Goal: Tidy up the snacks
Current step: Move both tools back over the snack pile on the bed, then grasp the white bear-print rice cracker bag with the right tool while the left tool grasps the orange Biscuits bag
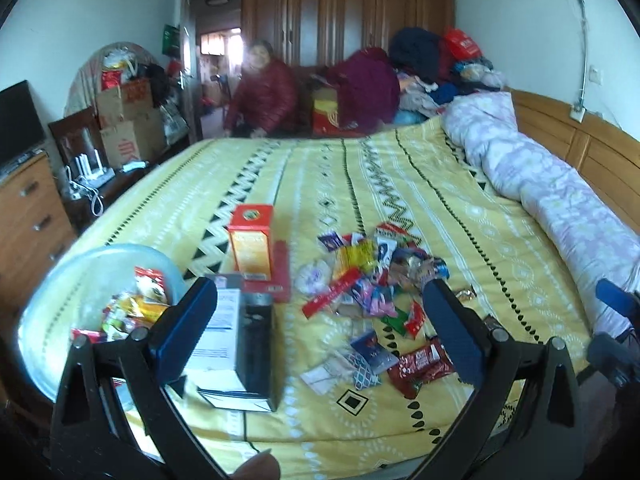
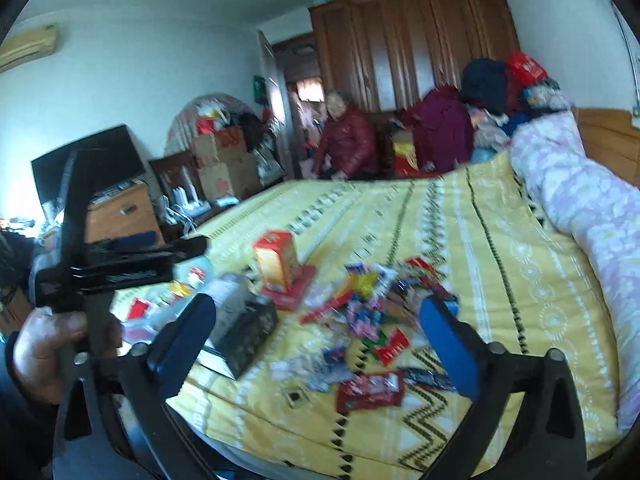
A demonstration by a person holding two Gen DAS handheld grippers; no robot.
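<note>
Sorting is partly done; some snacks sit in the bowl (image 1: 96, 264) at lower left; a big snack pile (image 1: 372, 276) waits mid-bed; both tools, left tool (image 1: 320, 332) and right tool (image 2: 320, 340), gape wide, empty.

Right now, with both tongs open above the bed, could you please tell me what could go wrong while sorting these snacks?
1. The snack pile is loose and overlapping, so closing on one packet may drag its neighbours or grab two at once.
2. The orange box and the dark box stand upright on the soft bedspread; a nudge could tip them.
3. The clear bowl sits near the bed's edge and might slide off if pushed.
</note>
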